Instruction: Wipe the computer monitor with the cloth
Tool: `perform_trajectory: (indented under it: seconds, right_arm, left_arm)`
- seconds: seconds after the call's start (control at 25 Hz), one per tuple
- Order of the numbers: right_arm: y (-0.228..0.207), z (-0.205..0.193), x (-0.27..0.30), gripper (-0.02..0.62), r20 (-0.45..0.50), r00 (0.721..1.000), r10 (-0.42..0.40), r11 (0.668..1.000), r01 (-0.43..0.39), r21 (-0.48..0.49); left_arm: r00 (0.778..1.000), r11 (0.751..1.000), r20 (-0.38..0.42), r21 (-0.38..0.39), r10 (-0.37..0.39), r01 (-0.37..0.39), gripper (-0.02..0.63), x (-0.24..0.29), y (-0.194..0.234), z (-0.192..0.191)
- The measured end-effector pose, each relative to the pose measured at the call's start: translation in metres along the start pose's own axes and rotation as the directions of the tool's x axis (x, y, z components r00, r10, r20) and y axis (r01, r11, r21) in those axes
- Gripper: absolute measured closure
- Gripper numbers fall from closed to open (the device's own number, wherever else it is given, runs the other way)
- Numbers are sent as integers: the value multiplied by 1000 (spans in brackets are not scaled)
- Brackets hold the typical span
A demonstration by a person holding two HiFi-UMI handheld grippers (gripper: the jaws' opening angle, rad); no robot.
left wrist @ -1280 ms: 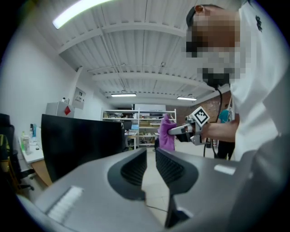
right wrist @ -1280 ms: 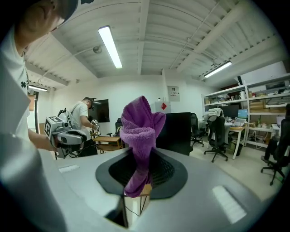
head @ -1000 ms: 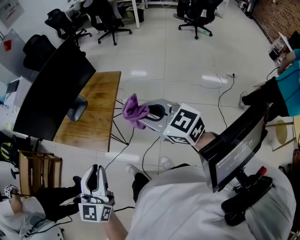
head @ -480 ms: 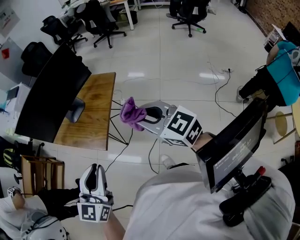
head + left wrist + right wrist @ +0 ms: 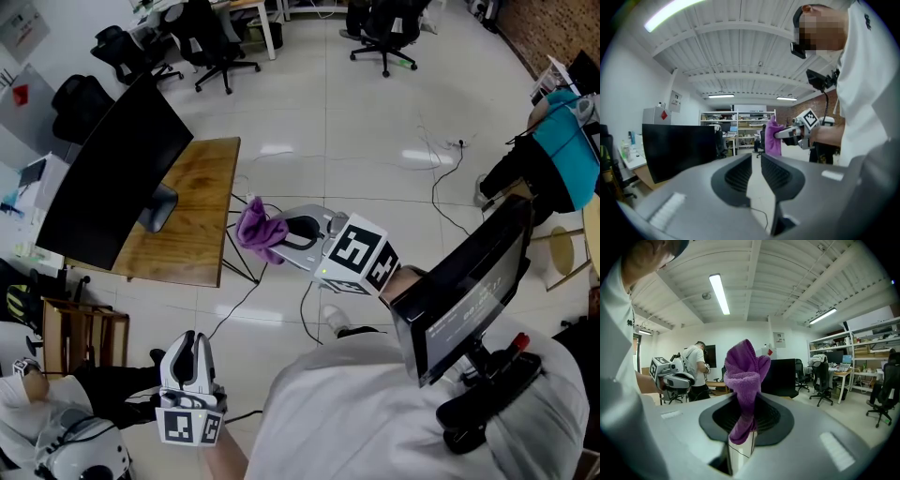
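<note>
A black computer monitor (image 5: 112,169) stands on a wooden table (image 5: 202,220) at the left of the head view. My right gripper (image 5: 274,234) is held out over the floor just right of the table, shut on a purple cloth (image 5: 255,228) that bunches up past its jaws. In the right gripper view the cloth (image 5: 743,380) stands between the jaws with the monitor (image 5: 780,376) behind it. My left gripper (image 5: 190,361) hangs low at the bottom left, shut and holding nothing. The left gripper view shows the monitor (image 5: 679,147) and the cloth (image 5: 772,138).
Office chairs (image 5: 211,37) stand beyond the table. Cables (image 5: 441,187) trail over the tiled floor. A second screen on a stand (image 5: 459,291) is close at my right. A person in teal (image 5: 562,150) is at the right edge. A wooden frame (image 5: 80,333) sits at lower left.
My right gripper with the cloth has drifted slightly left, toward the table's near corner. The left gripper has stayed where it was. The head view has shifted a little.
</note>
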State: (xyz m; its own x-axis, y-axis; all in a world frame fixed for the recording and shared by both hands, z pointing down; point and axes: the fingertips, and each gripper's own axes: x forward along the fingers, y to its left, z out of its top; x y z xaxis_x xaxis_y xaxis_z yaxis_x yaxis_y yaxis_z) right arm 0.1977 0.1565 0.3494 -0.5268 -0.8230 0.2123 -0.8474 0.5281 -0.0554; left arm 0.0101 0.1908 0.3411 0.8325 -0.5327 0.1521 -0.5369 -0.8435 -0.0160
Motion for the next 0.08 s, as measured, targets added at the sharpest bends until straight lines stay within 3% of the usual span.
perform_trajectory:
  seconds: [0.08]
  right_arm:
    - [5,0,0,529,-2,1000,1,1000,-1,3]
  left_arm:
    - [1000,1000,3,2,-1,1,523,-6,-1,2]
